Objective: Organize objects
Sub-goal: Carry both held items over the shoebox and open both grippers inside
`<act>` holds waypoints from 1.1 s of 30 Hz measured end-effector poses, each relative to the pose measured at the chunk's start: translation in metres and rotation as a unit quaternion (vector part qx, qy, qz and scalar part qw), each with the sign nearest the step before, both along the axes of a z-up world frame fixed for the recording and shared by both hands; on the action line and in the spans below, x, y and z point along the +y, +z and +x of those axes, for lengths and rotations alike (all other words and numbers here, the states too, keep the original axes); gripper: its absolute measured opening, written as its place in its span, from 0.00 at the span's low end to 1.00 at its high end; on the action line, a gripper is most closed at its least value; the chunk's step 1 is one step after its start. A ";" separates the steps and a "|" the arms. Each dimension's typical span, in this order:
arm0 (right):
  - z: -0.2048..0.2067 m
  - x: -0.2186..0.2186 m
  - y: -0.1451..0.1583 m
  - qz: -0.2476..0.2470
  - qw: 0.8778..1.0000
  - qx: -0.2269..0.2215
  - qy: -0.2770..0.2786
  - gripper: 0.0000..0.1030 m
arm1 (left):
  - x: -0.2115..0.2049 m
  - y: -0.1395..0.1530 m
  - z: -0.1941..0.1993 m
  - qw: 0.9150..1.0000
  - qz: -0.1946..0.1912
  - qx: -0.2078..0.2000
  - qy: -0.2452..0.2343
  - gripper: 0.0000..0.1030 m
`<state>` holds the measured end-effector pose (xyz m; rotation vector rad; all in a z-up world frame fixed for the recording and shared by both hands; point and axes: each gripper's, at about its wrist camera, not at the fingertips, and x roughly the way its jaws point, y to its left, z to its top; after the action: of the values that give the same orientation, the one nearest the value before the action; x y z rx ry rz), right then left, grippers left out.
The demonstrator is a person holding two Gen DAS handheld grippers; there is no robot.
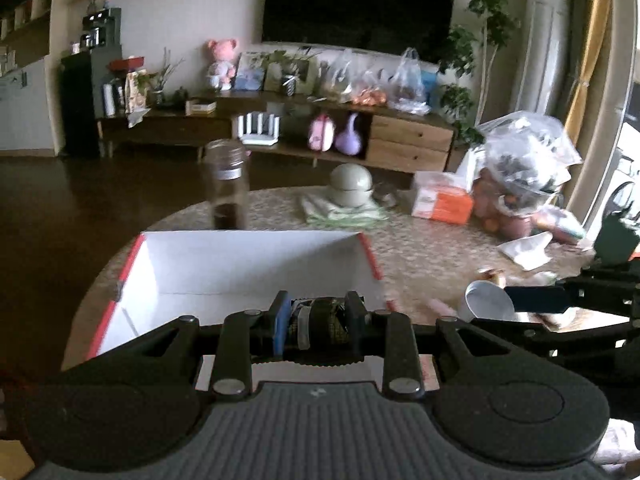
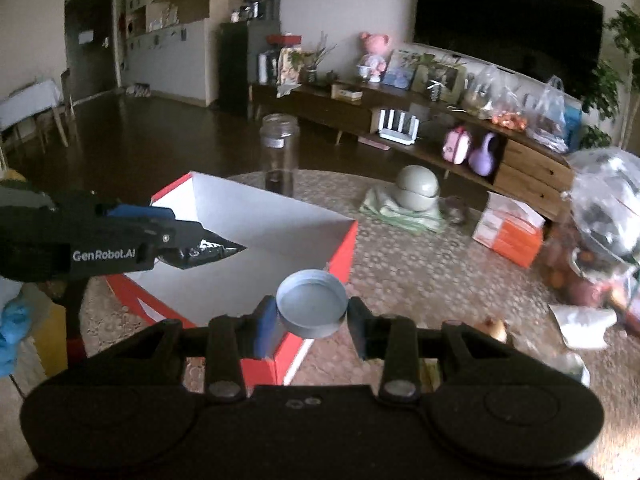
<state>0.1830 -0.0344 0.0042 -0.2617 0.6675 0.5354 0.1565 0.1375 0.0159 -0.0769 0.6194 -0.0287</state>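
My left gripper (image 1: 318, 326) is shut on a dark crinkly packet (image 1: 320, 320), held over the near end of an open red box with a white inside (image 1: 240, 272). From the right wrist view the same left gripper (image 2: 176, 236) comes in from the left with the black packet (image 2: 208, 254) sticking out over the box (image 2: 256, 248). My right gripper (image 2: 310, 322) is shut on a round grey-blue jar lid (image 2: 312, 306), its hollow side facing the camera, above the box's near corner. The lid (image 1: 490, 302) also shows at the right of the left wrist view.
A lidless glass jar (image 2: 280, 152) with dark contents stands on the round patterned table (image 2: 420, 272) behind the box. A green lidded pot on a cloth (image 2: 418, 192), an orange carton (image 2: 510, 230), bagged fruit (image 2: 604, 216) and white paper (image 2: 580, 322) crowd the right side.
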 end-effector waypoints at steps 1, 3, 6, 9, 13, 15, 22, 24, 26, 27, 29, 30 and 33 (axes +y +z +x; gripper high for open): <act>0.004 0.007 -0.003 -0.003 1.000 0.003 0.002 0.36 | 0.005 -0.003 0.003 1.000 0.007 0.003 0.006 0.27; 0.011 0.022 -0.010 -0.008 1.000 0.010 0.011 0.36 | 0.017 -0.009 0.009 1.000 0.021 0.010 0.017 0.27; 0.022 0.042 -0.020 -0.021 0.999 0.018 0.020 0.36 | 0.028 -0.017 0.020 0.999 0.044 0.018 0.027 0.27; 0.036 0.061 -0.030 -0.029 0.999 0.035 0.024 0.36 | 0.039 -0.024 0.029 0.997 0.062 0.024 0.030 0.27; 0.054 0.082 -0.043 -0.039 0.997 0.056 0.026 0.36 | 0.048 -0.032 0.045 0.996 0.075 0.040 0.029 0.27; 0.061 0.090 -0.050 -0.046 0.997 0.055 0.024 0.36 | 0.052 -0.039 0.054 0.995 0.083 0.051 0.027 0.27; 0.078 0.114 -0.068 -0.066 0.994 0.074 0.037 0.36 | 0.069 -0.066 0.082 0.990 0.104 0.096 0.023 0.27; 0.082 0.119 -0.072 -0.070 0.993 0.088 0.040 0.36 | 0.074 -0.074 0.089 0.988 0.106 0.108 0.023 0.27; 0.087 0.124 -0.077 -0.077 0.990 0.109 0.045 0.36 | 0.078 -0.080 0.094 0.986 0.109 0.123 0.022 0.27; 0.089 0.127 -0.080 -0.080 0.989 0.117 0.047 0.36 | 0.079 -0.083 0.097 0.986 0.108 0.129 0.021 0.27; 0.092 0.128 -0.085 -0.081 0.987 0.128 0.048 0.36 | 0.081 -0.088 0.100 0.984 0.103 0.141 0.020 0.27; 0.093 0.129 -0.088 -0.082 0.986 0.135 0.047 0.36 | 0.082 -0.090 0.102 0.984 0.102 0.145 0.020 0.27; 0.098 0.131 -0.096 -0.088 0.984 0.152 0.040 0.36 | 0.085 -0.095 0.106 0.982 0.097 0.162 0.013 0.27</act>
<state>0.2809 0.0962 -0.0922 -0.3777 1.0063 0.5997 0.2626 0.2221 -0.0788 0.1011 0.9437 0.0700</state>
